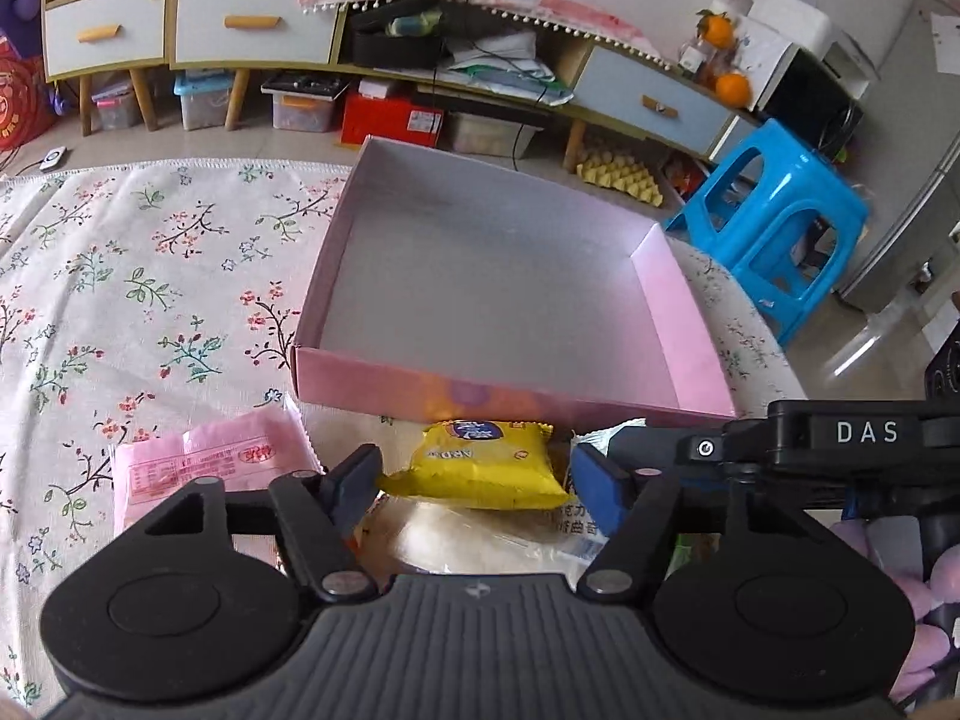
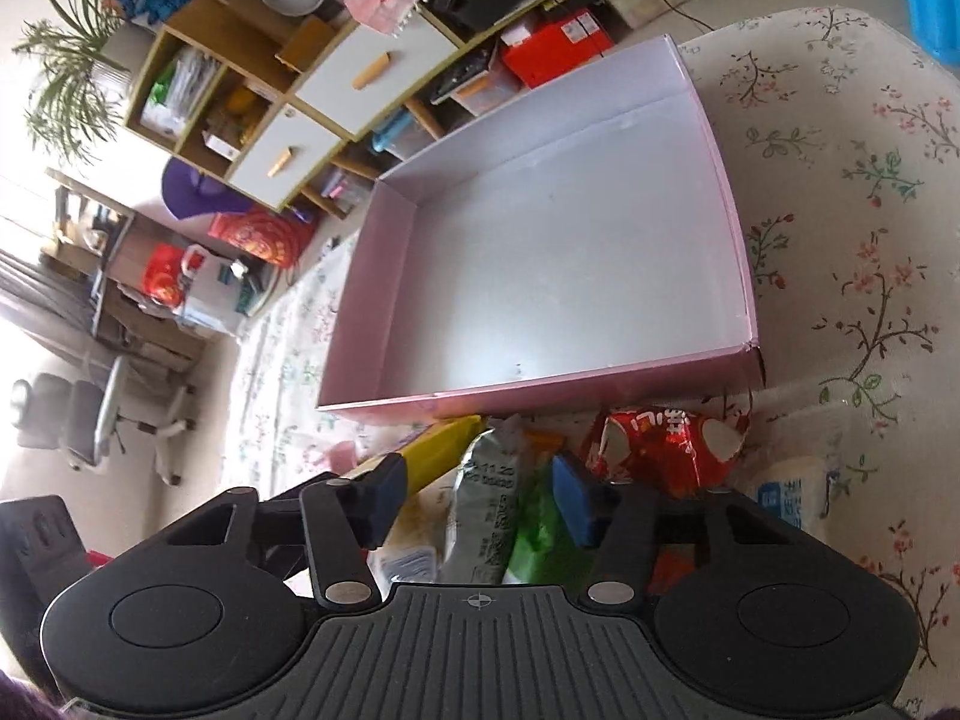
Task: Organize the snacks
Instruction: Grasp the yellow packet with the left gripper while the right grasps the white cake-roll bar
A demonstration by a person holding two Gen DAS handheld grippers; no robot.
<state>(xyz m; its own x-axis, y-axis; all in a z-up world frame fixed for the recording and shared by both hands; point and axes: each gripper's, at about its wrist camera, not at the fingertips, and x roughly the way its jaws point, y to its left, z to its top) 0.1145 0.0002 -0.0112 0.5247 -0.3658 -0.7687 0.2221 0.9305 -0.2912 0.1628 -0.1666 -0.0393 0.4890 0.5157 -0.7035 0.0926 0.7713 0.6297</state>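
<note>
An empty pink box (image 1: 672,330) stands on the flowered cloth; it also shows in the right wrist view (image 2: 735,228). In the left wrist view my left gripper (image 1: 474,477) is open, its fingers on either side of a yellow snack packet (image 1: 480,468) lying in front of the box. A pink packet (image 1: 210,462) lies to its left. The right gripper's black body (image 1: 840,438) reaches in from the right. In the right wrist view my right gripper (image 2: 480,498) is open above a silver packet (image 2: 489,498), a green packet (image 2: 540,540) and a red packet (image 2: 666,450).
A pale wrapped snack (image 1: 480,534) lies under the left gripper. A white-blue packet (image 2: 792,492) lies right of the red one. A blue stool (image 1: 774,210) and low cabinets (image 1: 252,18) stand beyond the table edge.
</note>
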